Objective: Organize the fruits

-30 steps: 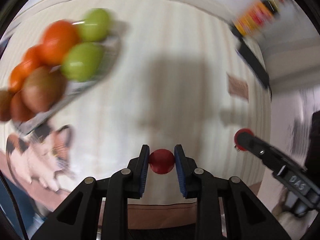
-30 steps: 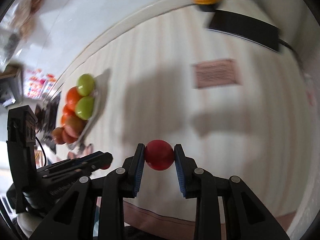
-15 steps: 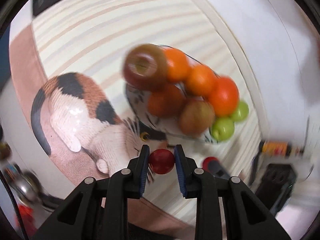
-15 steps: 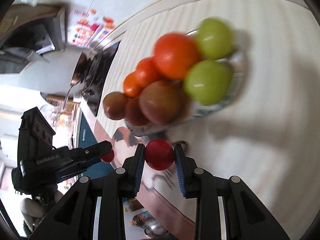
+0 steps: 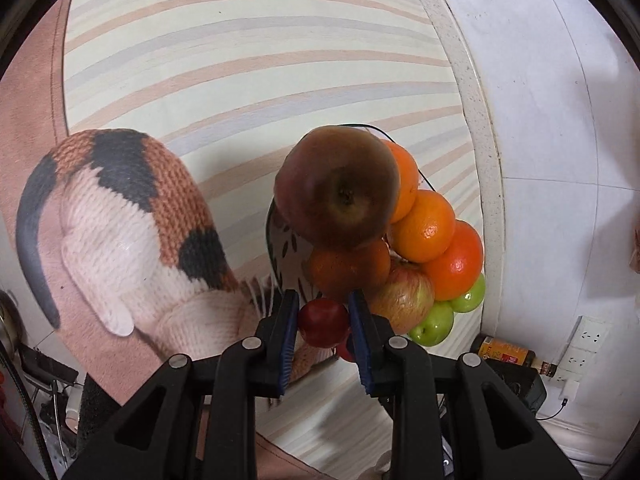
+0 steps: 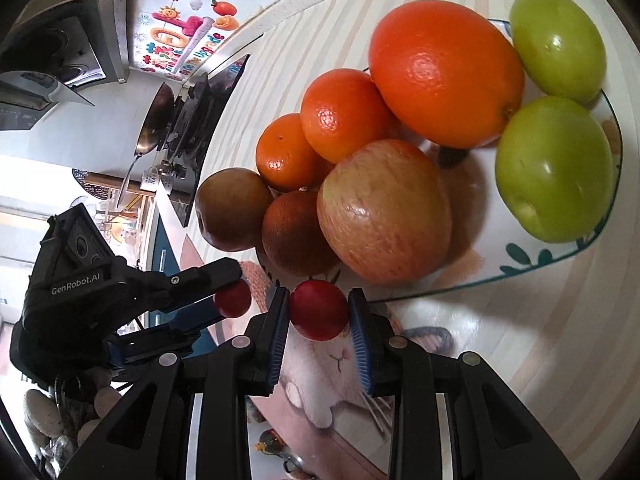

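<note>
My left gripper (image 5: 323, 322) is shut on a small red fruit (image 5: 322, 322), just in front of the fruit plate (image 5: 280, 240). My right gripper (image 6: 319, 315) is shut on another small red fruit (image 6: 319, 315) at the plate's near rim (image 6: 520, 268). The plate is piled with oranges (image 6: 444, 72), a red-yellow apple (image 6: 384, 212), two green fruits (image 6: 554, 168) and brown fruits (image 6: 234, 208). In the right wrist view the left gripper (image 6: 230, 292) and its red fruit (image 6: 234, 300) are at lower left. A big brown-red fruit (image 5: 338, 192) fills the left wrist view.
A striped cloth (image 5: 240, 60) with a knitted calico cat picture (image 5: 120, 220) covers the table. A white wall (image 5: 560, 120) runs behind the plate. A sauce bottle (image 5: 504, 350) and wall sockets (image 5: 586, 340) are beyond the plate. A stove with a pan (image 6: 180, 120) stands further off.
Both grippers have moved closer to the fruit plate, still holding their red fruits. The plate now fills both views and the blur has gone.
</note>
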The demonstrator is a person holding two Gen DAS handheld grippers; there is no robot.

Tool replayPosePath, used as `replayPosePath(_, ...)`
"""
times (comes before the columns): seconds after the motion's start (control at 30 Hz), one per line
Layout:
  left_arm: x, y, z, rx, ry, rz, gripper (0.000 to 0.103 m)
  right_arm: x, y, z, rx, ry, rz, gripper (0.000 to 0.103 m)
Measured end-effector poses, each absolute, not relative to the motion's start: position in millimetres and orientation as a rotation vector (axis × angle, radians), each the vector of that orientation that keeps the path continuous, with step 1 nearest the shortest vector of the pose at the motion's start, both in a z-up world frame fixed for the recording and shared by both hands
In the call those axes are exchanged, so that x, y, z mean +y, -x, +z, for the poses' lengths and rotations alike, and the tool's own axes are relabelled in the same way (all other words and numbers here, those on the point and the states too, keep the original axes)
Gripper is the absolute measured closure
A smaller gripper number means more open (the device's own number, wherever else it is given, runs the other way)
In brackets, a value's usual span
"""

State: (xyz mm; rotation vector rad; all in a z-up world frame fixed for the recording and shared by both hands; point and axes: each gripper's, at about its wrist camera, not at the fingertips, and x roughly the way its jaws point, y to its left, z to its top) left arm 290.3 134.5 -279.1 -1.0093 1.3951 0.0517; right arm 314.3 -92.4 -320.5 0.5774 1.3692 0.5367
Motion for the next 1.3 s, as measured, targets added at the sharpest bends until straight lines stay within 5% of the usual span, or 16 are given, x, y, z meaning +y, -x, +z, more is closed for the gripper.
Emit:
replayPosePath(0.3, 122.8, -304.4, -279.1, 1.382, 0.936, 0.043, 0.077, -86.7, -318.8, -319.6, 1.369, -0.530, 0.520, 0.070)
replayPosePath(0.47, 116.8, -306.9, -276.8, 1.398, 0.861, 0.064, 0.076, -82.1, -317.1, -311.0, 1.347, -0.513, 0.536, 0.041)
replayPosePath(0.63, 116.4, -304.5, -270.1, 1.391, 0.822, 0.068, 0.075, -78.6, -313.9, -303.1, 1.328, -0.483, 0.541, 0.037)
replayPosePath(0.67, 116.4, -304.0, -266.9, 1.385, 0.812, 0.065, 0.072, -78.7, -313.0, -300.7, 1.330, -0.482, 0.549, 0.036)
replayPosePath(0.73, 116.3, -303.0, -258.1, 1.376, 0.771, 0.067, 0.044, -77.9, -311.2, -293.6, 1.326, -0.472, 0.549, 0.028)
replayPosePath(0.8, 115.1, -299.7, -242.9, 1.349, 0.705, 0.065, 0.030, -82.6, -305.5, -281.5, 1.314, -0.440, 0.545, 0.016)
replayPosePath(0.93, 107.8, -291.2, -215.2, 1.320, 0.546, 0.094, 0.011, -95.2, -296.3, -252.1, 1.284, -0.307, 0.474, 0.010)
replayPosePath(1.3, 74.7, -236.8, -163.2, 1.218, 0.192, 0.281, 0.008, -143.9, -280.9, -179.0, 1.151, 0.046, 0.223, 0.004)
